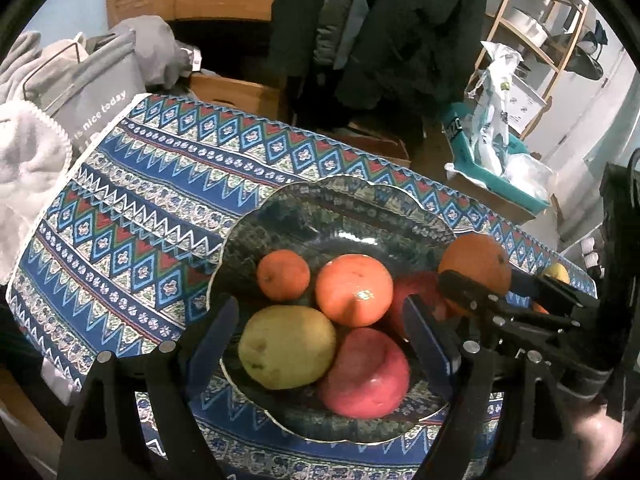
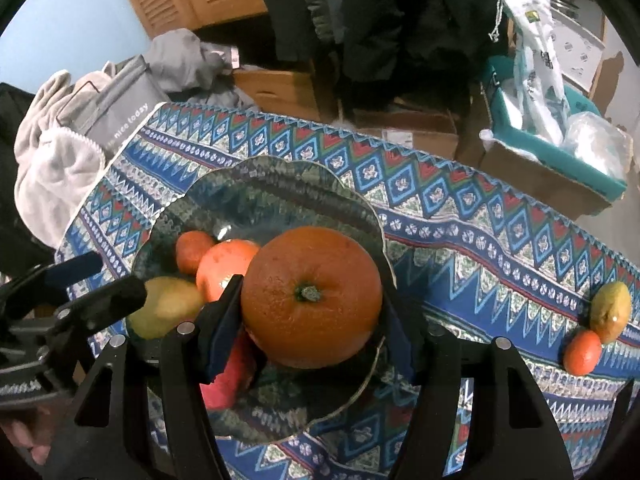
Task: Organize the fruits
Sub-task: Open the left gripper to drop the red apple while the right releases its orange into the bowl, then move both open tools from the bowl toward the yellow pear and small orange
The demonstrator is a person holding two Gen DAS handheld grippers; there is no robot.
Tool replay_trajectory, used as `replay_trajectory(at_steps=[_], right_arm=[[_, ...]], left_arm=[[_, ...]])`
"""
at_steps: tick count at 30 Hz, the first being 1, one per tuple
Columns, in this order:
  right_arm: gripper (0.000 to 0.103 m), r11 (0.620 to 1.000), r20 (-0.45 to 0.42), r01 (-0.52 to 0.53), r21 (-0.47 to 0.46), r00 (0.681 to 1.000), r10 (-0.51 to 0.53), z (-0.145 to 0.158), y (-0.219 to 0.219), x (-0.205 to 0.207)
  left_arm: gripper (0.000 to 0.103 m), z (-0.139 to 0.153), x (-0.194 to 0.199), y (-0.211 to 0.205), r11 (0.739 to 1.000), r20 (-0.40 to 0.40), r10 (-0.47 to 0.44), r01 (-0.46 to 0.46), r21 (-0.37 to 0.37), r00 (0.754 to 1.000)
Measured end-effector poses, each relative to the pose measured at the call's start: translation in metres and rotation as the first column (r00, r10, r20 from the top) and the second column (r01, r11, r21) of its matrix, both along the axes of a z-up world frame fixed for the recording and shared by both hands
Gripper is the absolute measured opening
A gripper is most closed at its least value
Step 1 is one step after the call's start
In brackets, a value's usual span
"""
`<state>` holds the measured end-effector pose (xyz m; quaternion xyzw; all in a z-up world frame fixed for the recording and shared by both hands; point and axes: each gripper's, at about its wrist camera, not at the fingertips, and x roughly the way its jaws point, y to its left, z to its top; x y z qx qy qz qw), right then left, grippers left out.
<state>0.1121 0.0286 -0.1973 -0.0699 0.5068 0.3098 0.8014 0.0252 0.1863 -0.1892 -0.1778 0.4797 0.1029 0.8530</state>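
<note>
A dark patterned glass bowl (image 1: 344, 196) sits on the blue patterned tablecloth. It holds a small orange (image 1: 283, 274), a bigger orange fruit (image 1: 354, 290), a yellow pear (image 1: 286, 346) and red apples (image 1: 366, 374). My left gripper (image 1: 320, 340) is open and empty above the bowl's near side. My right gripper (image 2: 310, 316) is shut on a large orange (image 2: 311, 296) and holds it over the bowl (image 2: 256, 184); it also shows in the left wrist view (image 1: 476, 264). A yellow-green fruit (image 2: 610, 312) and a small orange (image 2: 583, 352) lie on the cloth at right.
A grey bag (image 1: 92, 92) and white towels (image 1: 28, 164) stand past the table's left edge. A cardboard box with a teal tray and plastic bags (image 2: 560, 148) stands beyond the right corner. Dark coats (image 1: 380, 28) hang behind.
</note>
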Motion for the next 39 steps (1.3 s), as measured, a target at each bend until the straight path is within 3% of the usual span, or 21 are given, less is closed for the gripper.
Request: replay_trajectory(at_steps=[4,7,18,39], right_arm=[[0.067,1.000,0.002,0.012,0.020,1.000,-0.012,0.004,0.001,0.002],[0.073,1.000,0.020,0.008,0.027,1.000,-0.008,0.009,0.002,0.000],[0.073,1.000,0.084,0.015,0.013,0.996,-0.016,0.025,-0.006,-0.006],[0.073,0.989,0.187,0.150,0.013,0.971,-0.150,0.060,-0.077,-0.009]], left_arm=[[0.085,0.000,-0.003,0.006,1.000,0.001,0.015,-0.015,-0.006,1.000],[0.085,0.001,-0.004,0.009,1.000,0.006,0.021,-0.021,-0.008,1.000],[0.085,0.012,-0.004,0.001,1.000,0.029,0.007,-0.007,0.009,1.000],[0.085,0.041,0.004,-0.046,0.996,0.082,-0.081,0.077,0.050,0.993]])
